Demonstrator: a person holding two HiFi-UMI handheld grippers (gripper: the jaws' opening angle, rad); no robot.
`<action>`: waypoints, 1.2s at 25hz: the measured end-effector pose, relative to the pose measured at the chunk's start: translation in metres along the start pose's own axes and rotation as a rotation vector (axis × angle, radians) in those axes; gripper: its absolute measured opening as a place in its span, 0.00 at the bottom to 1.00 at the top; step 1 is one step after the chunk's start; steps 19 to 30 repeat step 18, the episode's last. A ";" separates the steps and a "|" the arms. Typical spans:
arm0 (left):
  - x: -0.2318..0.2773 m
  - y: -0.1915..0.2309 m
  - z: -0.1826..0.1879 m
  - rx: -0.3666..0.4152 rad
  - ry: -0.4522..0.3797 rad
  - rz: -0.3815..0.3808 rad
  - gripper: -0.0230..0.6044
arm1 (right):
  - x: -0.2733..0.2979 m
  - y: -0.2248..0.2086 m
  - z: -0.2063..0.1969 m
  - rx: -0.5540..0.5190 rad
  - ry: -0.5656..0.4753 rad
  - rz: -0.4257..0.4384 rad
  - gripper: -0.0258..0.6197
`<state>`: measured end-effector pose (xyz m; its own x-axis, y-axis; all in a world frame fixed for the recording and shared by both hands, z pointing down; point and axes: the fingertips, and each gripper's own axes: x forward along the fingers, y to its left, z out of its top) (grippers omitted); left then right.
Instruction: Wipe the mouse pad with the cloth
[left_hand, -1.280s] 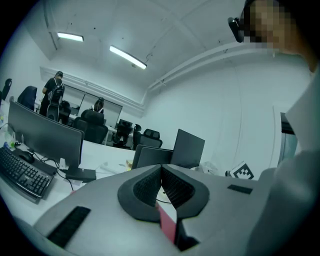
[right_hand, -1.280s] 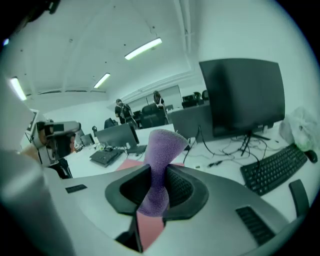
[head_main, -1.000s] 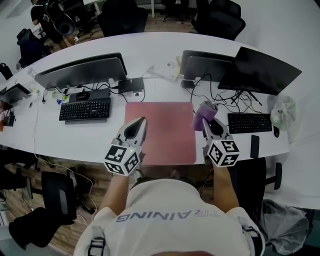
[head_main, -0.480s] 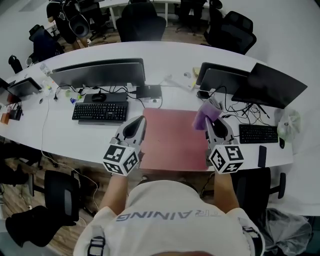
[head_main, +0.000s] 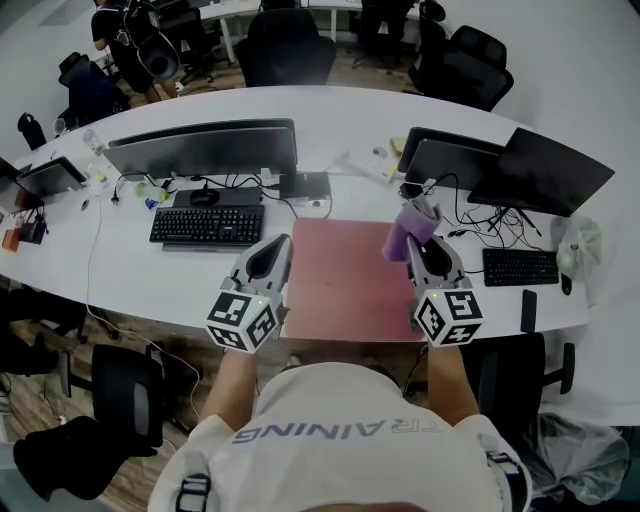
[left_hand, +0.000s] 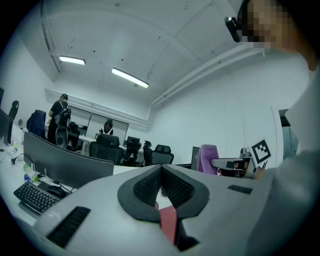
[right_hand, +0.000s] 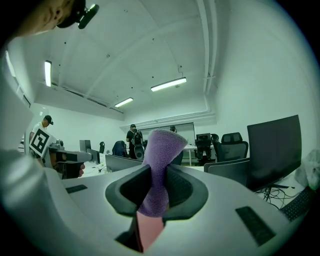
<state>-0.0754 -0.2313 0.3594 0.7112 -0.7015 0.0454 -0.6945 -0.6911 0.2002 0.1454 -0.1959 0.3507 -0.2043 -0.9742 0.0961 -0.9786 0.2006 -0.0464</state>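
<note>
Purple napped fabric: the cloth (right_hand: 159, 165) sat pinched between the 2 jaws of the right tool (head_main: 418, 242). The clamp was low on the bundle, and the free end rose above the jaw tips in the right gripper view. Judged soft, light and limp, so it should fold and bunch under pressure rather than resist. The low hold looked adequate, provided enough loose fabric leads the hard jaw tips onto the surface. Slip risk judged low, since the jaw pads were textured.

Left tool (left_hand: 161, 186): jaws pressed together, nothing between them. In the head view it hung over the left edge of the mouse pad (head_main: 345, 280).

Mouse pad: dusty pink, flat and rectangular, lying on the white bench (head_main: 150, 285) straight ahead of the person, between the 2 tools. The right tool held the cloth above the pad's far right part. Contact between cloth and pad could not be confirmed from any view. Pad judged thin and flexible, so it may creep or ripple on the smooth bench under a wiping stroke. The empty left tool was well placed to pin its left edge.

Further out, a black keyboard (head_main: 207, 224) and a monitor (head_main: 205, 148) lay left of the pad. A 2nd keyboard (head_main: 520, 266) lay to the right. Loose cables (head_main: 470, 215) ran near the far right corner, a possible snag for the cloth.
</note>
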 end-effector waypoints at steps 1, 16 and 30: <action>0.000 0.000 0.000 -0.002 0.000 -0.001 0.09 | 0.000 0.000 0.000 -0.002 0.001 -0.002 0.19; 0.007 -0.007 -0.010 -0.027 0.012 0.003 0.09 | -0.006 -0.012 -0.006 0.003 0.019 0.004 0.19; 0.009 -0.010 -0.011 -0.027 0.014 0.004 0.09 | -0.007 -0.014 -0.006 0.002 0.020 0.005 0.19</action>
